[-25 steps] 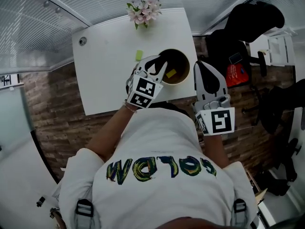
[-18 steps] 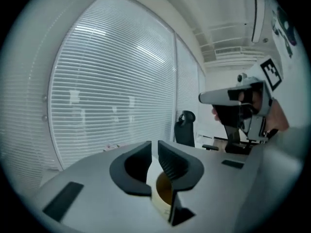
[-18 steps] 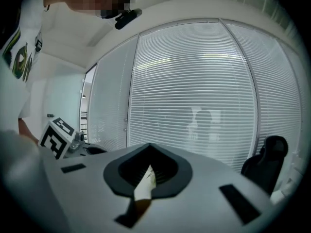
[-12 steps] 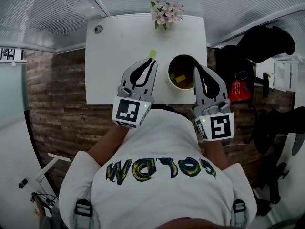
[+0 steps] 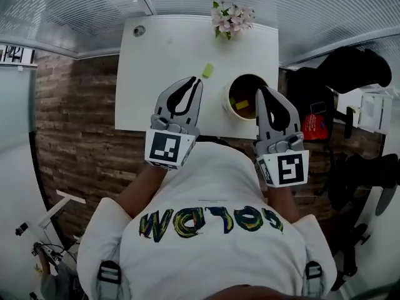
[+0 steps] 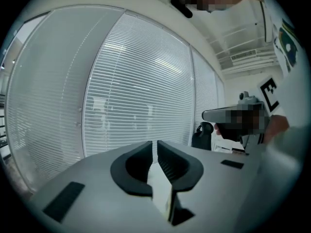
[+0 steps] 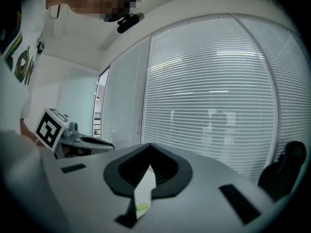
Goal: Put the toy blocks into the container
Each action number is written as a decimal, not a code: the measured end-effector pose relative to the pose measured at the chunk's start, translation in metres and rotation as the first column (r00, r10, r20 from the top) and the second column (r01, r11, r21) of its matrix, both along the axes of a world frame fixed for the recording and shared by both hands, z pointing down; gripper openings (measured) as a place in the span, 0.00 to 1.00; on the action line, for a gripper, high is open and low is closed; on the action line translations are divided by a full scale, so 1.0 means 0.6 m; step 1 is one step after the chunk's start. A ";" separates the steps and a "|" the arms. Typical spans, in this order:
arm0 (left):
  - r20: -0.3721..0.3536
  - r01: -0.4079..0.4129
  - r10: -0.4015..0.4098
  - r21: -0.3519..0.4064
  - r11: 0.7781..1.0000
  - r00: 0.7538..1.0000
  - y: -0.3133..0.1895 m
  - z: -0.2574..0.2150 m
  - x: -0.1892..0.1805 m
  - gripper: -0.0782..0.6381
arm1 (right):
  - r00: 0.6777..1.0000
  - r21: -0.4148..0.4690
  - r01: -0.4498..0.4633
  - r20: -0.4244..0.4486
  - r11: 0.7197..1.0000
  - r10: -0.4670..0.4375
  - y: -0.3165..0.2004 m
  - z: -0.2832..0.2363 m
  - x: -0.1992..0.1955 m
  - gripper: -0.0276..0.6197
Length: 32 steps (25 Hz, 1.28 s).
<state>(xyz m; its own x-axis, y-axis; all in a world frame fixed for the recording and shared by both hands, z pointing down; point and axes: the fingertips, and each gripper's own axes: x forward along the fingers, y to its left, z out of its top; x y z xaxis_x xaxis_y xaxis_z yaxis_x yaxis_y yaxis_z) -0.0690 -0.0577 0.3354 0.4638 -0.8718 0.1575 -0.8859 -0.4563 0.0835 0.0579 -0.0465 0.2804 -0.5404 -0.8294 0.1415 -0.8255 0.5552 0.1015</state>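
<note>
Table [image 5: 144,74]: white, upper centre of the frame.
Left gripper [image 5: 196,80]: centre-left, its jaws have just been closing to a thin slit with nothing between them; unless we reopen them, we expect they'd shove the block away.
Right gripper [image 5: 263,92]: pinched closed, empty, beside the container.
Container [image 5: 227,99]: centre, yellow block [image 5: 242,105] inside.
Flowers [image 5: 231,17]: top centre, well apart from our grippers.
Green block [image 5: 208,70]: loose on the table, just above the left tips.

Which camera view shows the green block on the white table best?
The head view: the green block lies in plain sight on the table, left of the container. The right gripper view shows only a tiny green spot, perhaps it; the left gripper view shows none.
</note>
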 end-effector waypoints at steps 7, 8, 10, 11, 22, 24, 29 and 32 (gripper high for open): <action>0.012 -0.025 0.025 -0.057 0.998 1.000 -0.019 0.045 0.010 0.19 | 1.000 -0.004 -0.013 -0.001 1.000 0.013 -0.003 0.003 0.007 0.05; 0.022 -0.031 0.033 -0.072 0.997 0.999 -0.022 0.057 0.012 0.22 | 1.000 -0.006 -0.014 -0.001 1.000 0.014 -0.003 0.005 0.007 0.05; 0.035 -0.040 0.044 -0.106 0.994 0.998 -0.028 0.083 0.016 0.28 | 1.000 -0.011 -0.015 -0.001 1.000 0.015 -0.005 0.009 0.007 0.05; 0.035 -0.042 0.046 -0.121 0.992 0.998 -0.029 0.092 0.017 0.29 | 1.000 -0.013 -0.014 -0.001 1.000 0.014 -0.006 0.011 0.007 0.05; -0.005 -0.042 0.042 -0.242 0.969 0.999 -0.051 0.178 0.024 0.30 | 1.000 -0.038 -0.025 -0.013 0.999 0.024 -0.012 0.030 0.016 0.05; 0.003 -0.041 0.044 -0.260 0.965 0.999 -0.063 0.201 0.028 0.31 | 1.000 -0.048 -0.027 -0.017 0.998 0.026 -0.013 0.036 0.018 0.05; 0.033 -0.053 0.067 -0.324 0.945 0.997 -0.093 0.272 0.040 0.32 | 0.999 -0.070 -0.036 -0.016 0.997 0.035 -0.019 0.056 0.024 0.05; 0.057 -0.061 0.089 -0.376 0.925 0.994 -0.106 0.325 0.049 0.34 | 0.999 -0.083 -0.038 -0.015 0.996 0.037 -0.020 0.069 0.027 0.05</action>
